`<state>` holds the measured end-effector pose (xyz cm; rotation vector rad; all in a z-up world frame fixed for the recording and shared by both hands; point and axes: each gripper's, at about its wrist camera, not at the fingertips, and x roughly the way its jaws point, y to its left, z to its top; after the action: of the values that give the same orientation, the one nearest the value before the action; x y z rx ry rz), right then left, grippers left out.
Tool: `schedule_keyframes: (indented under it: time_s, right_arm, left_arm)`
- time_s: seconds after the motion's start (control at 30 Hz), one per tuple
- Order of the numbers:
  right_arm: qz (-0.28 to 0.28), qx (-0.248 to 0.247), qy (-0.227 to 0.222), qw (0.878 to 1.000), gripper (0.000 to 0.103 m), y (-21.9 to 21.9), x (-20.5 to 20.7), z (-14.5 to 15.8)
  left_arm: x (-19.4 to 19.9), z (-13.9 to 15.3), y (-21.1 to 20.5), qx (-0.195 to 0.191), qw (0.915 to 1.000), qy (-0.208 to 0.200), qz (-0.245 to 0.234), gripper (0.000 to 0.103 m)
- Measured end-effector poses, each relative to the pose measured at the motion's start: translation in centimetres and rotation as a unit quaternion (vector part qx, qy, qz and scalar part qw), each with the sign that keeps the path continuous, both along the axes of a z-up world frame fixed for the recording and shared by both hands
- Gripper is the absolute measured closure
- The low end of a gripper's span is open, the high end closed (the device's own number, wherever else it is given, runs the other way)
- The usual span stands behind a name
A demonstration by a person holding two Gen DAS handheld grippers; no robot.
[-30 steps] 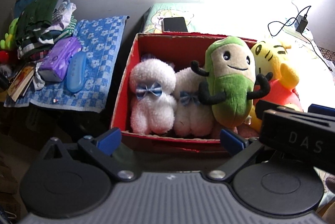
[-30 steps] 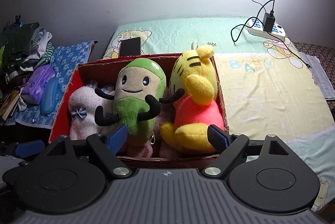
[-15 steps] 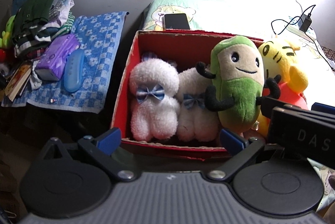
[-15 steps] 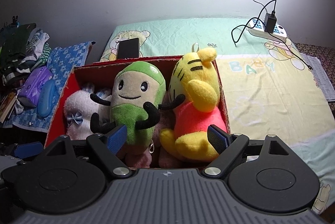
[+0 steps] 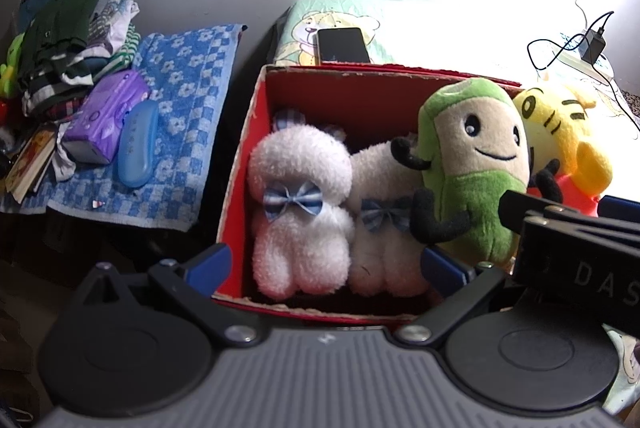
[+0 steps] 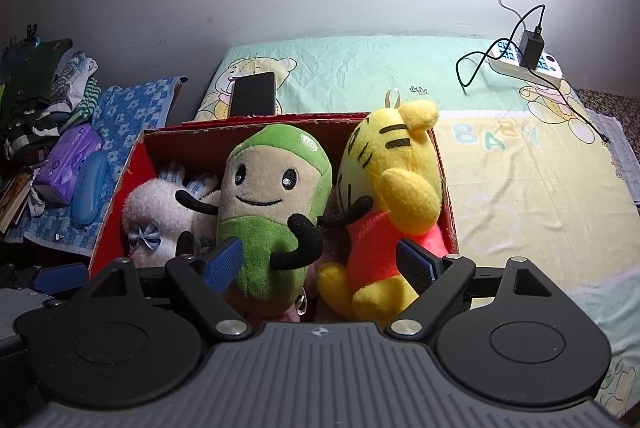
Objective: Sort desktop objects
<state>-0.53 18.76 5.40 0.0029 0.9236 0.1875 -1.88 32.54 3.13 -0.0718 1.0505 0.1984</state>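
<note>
Home bedroom, by the look: cartoon-bear "BABY" sheet (image 6: 500, 156) on a bed w/ phone (image 6: 253, 93) lying on it; power strip (image 6: 528, 66) w/ charger plugged in; folded clothes pile (image 5: 68, 40) on blue floral towel (image 5: 180, 116); plush toys in red box (image 6: 132, 180).

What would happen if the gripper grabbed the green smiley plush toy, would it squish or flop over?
The green plush toy looks fuzzy and stuffed, so it would probably squish between the fingers rather than slip. Its thin black arms would likely dangle. It seems light for its size, and it stands wedged beside the yellow tiger plush in the red box, so lifting it might nudge that neighbour.
</note>
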Motion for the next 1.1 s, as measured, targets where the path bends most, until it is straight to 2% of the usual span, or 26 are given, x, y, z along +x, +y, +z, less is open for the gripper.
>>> schedule_keyframes:
  time_s: [0.53,1.1]
  right_arm:
    - [-0.005,0.008,0.011,1.000,0.017,-0.4,0.9,-0.8]
    - [0.010,0.008,0.000,1.000,0.017,-0.1,1.2,-0.3]
  left_arm:
    - [1.2,-1.7,-0.5,0.007,0.9999,0.011,-0.003,0.002]
    - [1.5,-1.0,0.1,0.019,0.9998,0.007,0.007,0.002]
